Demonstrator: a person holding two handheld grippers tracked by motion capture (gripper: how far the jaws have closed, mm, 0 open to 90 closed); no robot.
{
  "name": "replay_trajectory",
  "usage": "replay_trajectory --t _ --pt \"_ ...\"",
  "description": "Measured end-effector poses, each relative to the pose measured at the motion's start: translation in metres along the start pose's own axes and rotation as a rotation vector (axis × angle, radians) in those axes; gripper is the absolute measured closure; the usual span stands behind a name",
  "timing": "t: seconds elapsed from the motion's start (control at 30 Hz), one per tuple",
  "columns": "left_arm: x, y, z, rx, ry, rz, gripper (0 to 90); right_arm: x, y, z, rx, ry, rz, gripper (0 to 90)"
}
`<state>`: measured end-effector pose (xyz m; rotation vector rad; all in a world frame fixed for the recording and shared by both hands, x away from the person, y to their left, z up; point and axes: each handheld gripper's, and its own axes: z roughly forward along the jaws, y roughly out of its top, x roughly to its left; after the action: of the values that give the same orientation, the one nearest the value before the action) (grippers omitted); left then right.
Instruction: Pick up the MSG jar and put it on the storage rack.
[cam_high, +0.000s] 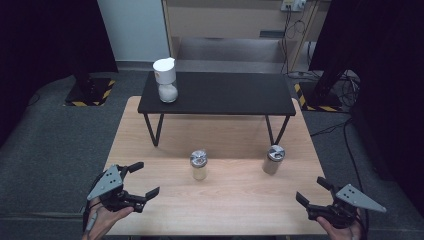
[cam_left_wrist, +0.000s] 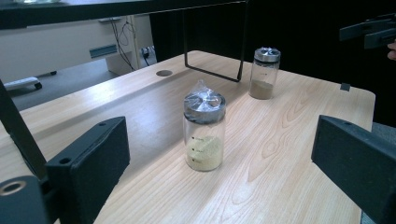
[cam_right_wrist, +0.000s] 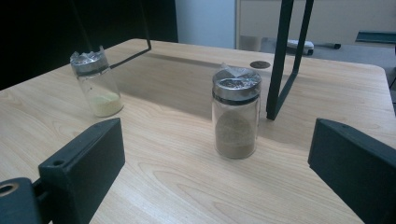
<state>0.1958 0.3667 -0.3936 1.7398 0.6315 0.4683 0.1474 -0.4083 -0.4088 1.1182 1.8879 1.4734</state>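
Observation:
Two glass jars with metal lids stand on the wooden table (cam_high: 225, 200). The one holding pale yellow powder (cam_high: 198, 165) (cam_left_wrist: 204, 132) (cam_right_wrist: 96, 86) stands near the middle. The jar with brown powder (cam_high: 273, 159) (cam_left_wrist: 264, 73) (cam_right_wrist: 235, 119) stands to its right. My left gripper (cam_high: 141, 181) (cam_left_wrist: 219, 172) is open at the table's front left, jaws wide apart and aimed at the yellow-powder jar. My right gripper (cam_high: 312, 191) (cam_right_wrist: 215, 172) is open at the front right, facing the brown-powder jar. A white-capped container of white powder (cam_high: 166, 80) stands on the raised black shelf.
A low black shelf (cam_high: 218, 93) on thin metal legs (cam_high: 153, 130) (cam_right_wrist: 284, 60) spans the back of the table. A round cable hole (cam_left_wrist: 164, 73) (cam_right_wrist: 259, 64) sits in the tabletop. Grey carpet and stand bases with hazard tape (cam_high: 90, 93) surround the table.

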Motion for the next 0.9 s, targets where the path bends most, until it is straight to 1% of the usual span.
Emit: replay_trajectory --t 0.2,0.37,0.53,0.6,0.9 --pt "-0.002 -0.01 -0.003 0.004 0.012 -0.024 3.2 0.0 0.0 0.0 0.001 0.0 -0.003 4.3" --pt "-0.002 -0.014 -0.003 0.017 0.008 -0.024 3.5 0.0 0.0 0.0 -0.002 0.002 -0.009 4.2" --pt "-0.002 -0.018 -0.004 0.022 0.016 -0.03 3.6 0.0 0.0 0.0 -0.002 0.004 -0.009 4.2" --pt "-0.001 -0.021 -0.006 0.021 0.017 -0.039 3.5 0.0 0.0 0.0 -0.002 0.005 -0.008 4.3" --pt "0.001 -0.027 -0.009 0.036 0.03 -0.047 3.6 0.0 0.0 0.0 -0.001 0.005 -0.008 4.3"
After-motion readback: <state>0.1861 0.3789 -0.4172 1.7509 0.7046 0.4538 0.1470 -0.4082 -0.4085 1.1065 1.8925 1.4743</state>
